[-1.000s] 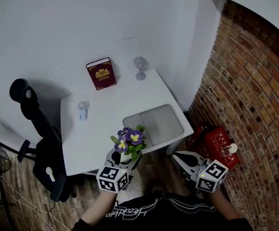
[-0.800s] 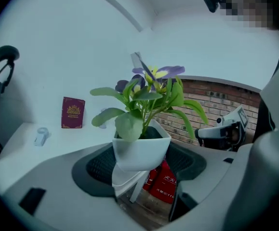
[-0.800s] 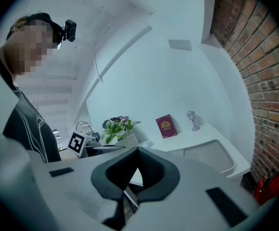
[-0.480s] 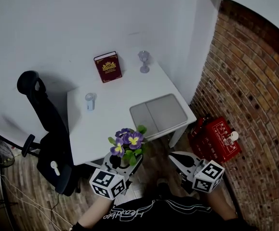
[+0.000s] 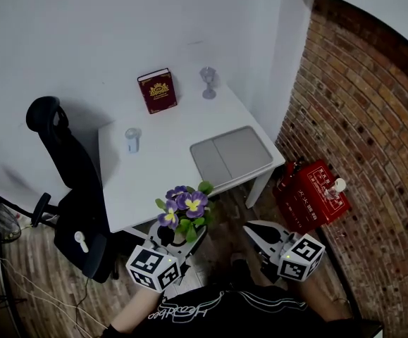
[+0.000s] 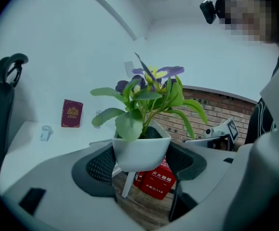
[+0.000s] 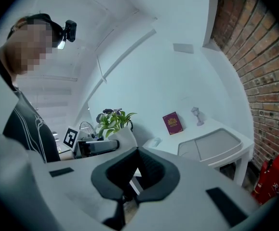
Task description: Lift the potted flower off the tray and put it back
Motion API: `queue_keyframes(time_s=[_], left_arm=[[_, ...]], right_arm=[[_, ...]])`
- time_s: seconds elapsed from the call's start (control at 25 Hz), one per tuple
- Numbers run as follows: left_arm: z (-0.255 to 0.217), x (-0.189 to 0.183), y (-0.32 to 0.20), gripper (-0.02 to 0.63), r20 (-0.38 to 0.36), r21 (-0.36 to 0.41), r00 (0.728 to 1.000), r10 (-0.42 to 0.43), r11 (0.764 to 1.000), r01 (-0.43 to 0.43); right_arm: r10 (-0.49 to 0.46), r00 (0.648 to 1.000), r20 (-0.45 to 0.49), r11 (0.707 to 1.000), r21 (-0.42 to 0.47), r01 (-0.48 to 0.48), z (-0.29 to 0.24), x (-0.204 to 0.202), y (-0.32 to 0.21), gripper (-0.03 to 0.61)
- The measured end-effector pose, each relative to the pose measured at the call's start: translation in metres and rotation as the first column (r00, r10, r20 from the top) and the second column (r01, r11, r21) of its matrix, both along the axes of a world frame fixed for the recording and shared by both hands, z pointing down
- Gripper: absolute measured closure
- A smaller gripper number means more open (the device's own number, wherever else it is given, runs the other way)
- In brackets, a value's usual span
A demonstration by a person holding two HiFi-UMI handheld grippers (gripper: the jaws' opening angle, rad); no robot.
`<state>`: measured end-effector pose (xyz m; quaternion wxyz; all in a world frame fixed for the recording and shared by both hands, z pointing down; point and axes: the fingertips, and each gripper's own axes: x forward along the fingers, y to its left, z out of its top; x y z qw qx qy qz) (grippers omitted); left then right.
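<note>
The potted flower (image 5: 182, 211), purple and yellow blooms in a white pot (image 6: 141, 152), is held in the air in front of the table's near edge. My left gripper (image 5: 178, 235) is shut on the pot, a black pad pressing each side (image 6: 100, 166). The grey tray (image 5: 232, 153) lies bare on the table's right part, far from the pot. My right gripper (image 5: 257, 229) hangs to the right of the flower at about the same height, its pads (image 7: 151, 170) closed together with nothing between them. In the right gripper view the flower (image 7: 111, 121) shows at left and the tray (image 7: 211, 146) at right.
On the white table (image 5: 154, 178) stand a red book (image 5: 157, 90), a glass goblet (image 5: 208, 82) and a small clear object (image 5: 132, 139). A black office chair (image 5: 70, 189) is at the left. A red box (image 5: 309, 196) sits on the floor by the brick wall (image 5: 373, 118).
Both grippers have drawn back from the table's near edge, the left one lifting slightly with the flower still in it. The tray now lies farther from the pot.
</note>
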<state>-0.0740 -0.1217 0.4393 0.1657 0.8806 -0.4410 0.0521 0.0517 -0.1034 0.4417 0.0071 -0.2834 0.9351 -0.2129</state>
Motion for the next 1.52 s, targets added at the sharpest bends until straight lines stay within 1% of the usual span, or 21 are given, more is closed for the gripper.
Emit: queue_keyframes(time_s=[0.08, 0.32, 0.64, 0.72, 0.88, 1.04, 1.24, 1.52], left_arm=[[0.000, -0.001, 0.003, 0.271, 0.013, 0.003, 1.000, 0.000, 1.000, 0.000], [-0.002, 0.000, 0.005, 0.270, 0.018, 0.010, 1.000, 0.001, 1.000, -0.001], [-0.002, 0.009, -0.009, 0.270, 0.005, 0.003, 1.000, -0.006, 1.000, 0.006], [-0.003, 0.012, -0.014, 0.270, 0.013, 0.009, 1.000, -0.008, 1.000, 0.008], [-0.001, 0.020, -0.030, 0.271, 0.049, 0.013, 0.998, -0.026, 1.000, 0.025], [0.004, 0.027, -0.049, 0.270, 0.052, 0.004, 0.998, -0.033, 0.999, 0.033], [0.016, 0.033, -0.077, 0.270, 0.082, -0.012, 0.995, -0.055, 0.998, 0.056], [0.036, 0.044, -0.119, 0.270, 0.103, -0.033, 0.992, -0.076, 0.996, 0.080]], right_arm=[[0.005, 1.000, -0.001, 1.000, 0.003, -0.005, -0.001, 0.001, 0.004, 0.577], [0.018, 1.000, 0.002, 1.000, 0.014, -0.018, -0.004, 0.006, 0.007, 0.577], [0.014, 1.000, -0.001, 1.000, 0.009, -0.014, -0.004, 0.015, -0.003, 0.577], [0.013, 1.000, -0.001, 1.000, 0.007, -0.013, -0.004, 0.019, -0.009, 0.577], [0.010, 1.000, -0.001, 1.000, 0.009, -0.010, -0.007, 0.027, -0.022, 0.577], [0.006, 1.000, -0.005, 1.000, 0.013, -0.005, -0.010, 0.034, -0.038, 0.577], [0.000, 1.000, -0.008, 1.000, 0.020, 0.001, -0.016, 0.041, -0.060, 0.577], [0.002, 1.000, -0.013, 1.000, 0.023, -0.001, -0.020, 0.059, -0.096, 0.577]])
